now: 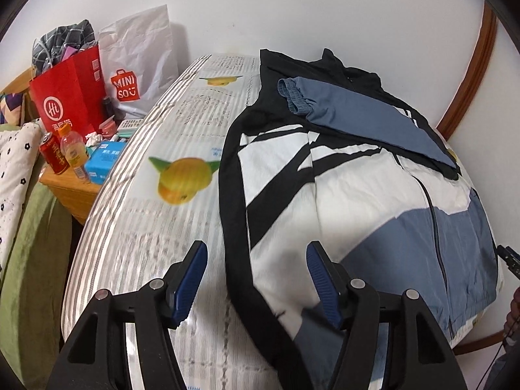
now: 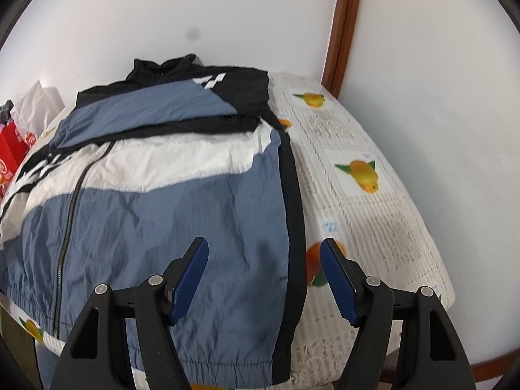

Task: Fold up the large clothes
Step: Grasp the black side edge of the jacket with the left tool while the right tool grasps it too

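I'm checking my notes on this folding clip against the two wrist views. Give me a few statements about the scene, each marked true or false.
1. Both sleeves of the jacket are folded across its chest. True.
2. The jacket's zipper is undone and the front hangs open. False: it is zipped shut.
3. The left gripper is clamped on the black side trim. False: its jaws stand open above the fabric.
4. The right gripper holds nothing. True.
5. A red paper bag stands on the bedside cabinet. True.
6. The bedsheet is plain white. False: it carries printed oranges and text.
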Tool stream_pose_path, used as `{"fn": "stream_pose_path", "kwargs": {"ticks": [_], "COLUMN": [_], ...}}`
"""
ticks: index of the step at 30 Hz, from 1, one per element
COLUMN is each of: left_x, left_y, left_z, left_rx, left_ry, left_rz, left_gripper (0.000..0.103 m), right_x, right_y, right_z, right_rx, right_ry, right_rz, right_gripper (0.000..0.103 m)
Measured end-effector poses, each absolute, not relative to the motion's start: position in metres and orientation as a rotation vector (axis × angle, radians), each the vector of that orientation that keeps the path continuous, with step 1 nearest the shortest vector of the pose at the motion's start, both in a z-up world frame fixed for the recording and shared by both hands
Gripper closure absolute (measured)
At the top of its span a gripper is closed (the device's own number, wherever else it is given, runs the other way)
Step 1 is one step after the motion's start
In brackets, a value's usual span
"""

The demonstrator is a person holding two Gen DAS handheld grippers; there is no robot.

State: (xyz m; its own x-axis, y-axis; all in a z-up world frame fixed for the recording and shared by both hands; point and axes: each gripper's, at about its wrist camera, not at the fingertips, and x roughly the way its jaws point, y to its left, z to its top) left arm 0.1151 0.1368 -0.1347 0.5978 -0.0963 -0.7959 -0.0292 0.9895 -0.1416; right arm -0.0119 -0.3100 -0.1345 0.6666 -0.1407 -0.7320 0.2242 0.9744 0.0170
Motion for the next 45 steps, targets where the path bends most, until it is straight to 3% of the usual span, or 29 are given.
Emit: {"fn": "stream_pose_path", "kwargs": {"ticks": [22, 23, 26, 29, 31, 35, 45], "left_x": [0.121, 0.120, 0.118, 0.116, 0.116, 0.109, 0.061], "left_y": [0.126, 0.125, 0.119, 0.114, 0.111, 0.116, 0.128], "left_z": [-0.161, -0.162, -0.164, -0.164, -0.163, -0.156, -0.112], "left_rx": [-0.089, -0.083, -0.051, -0.047, -0.034, -0.075, -0.124], "left_ry": [0.973, 0.970, 0.964, 0.972, 0.976, 0.964, 0.825], "left_rz": [0.024, 0.030, 0.044, 0.031, 0.039, 0.027, -0.106], "left_gripper": [0.042, 0.043, 0.061, 0.081, 0.089, 0.097, 0.098], "right_x": [0.002, 0.003, 0.004, 0.004, 0.004, -0.002, -0.045], "right_y": [-0.340, -0.339, -0.332, -0.324, -0.318, -0.313, -0.319], "right_z": [-0.197, -0.197, -0.197, -0.194, -0.193, -0.186, -0.135], "right_rx": [0.256, 0.256, 0.229, 0.199, 0.181, 0.142, 0.139], "right_ry": [0.875, 0.859, 0.841, 0.836, 0.839, 0.824, 0.711], "right_rz": [-0.215, -0.217, -0.211, -0.184, -0.153, -0.138, -0.121], "right_gripper": [0.033, 0.035, 0.048, 0.069, 0.092, 0.098, 0.099]}}
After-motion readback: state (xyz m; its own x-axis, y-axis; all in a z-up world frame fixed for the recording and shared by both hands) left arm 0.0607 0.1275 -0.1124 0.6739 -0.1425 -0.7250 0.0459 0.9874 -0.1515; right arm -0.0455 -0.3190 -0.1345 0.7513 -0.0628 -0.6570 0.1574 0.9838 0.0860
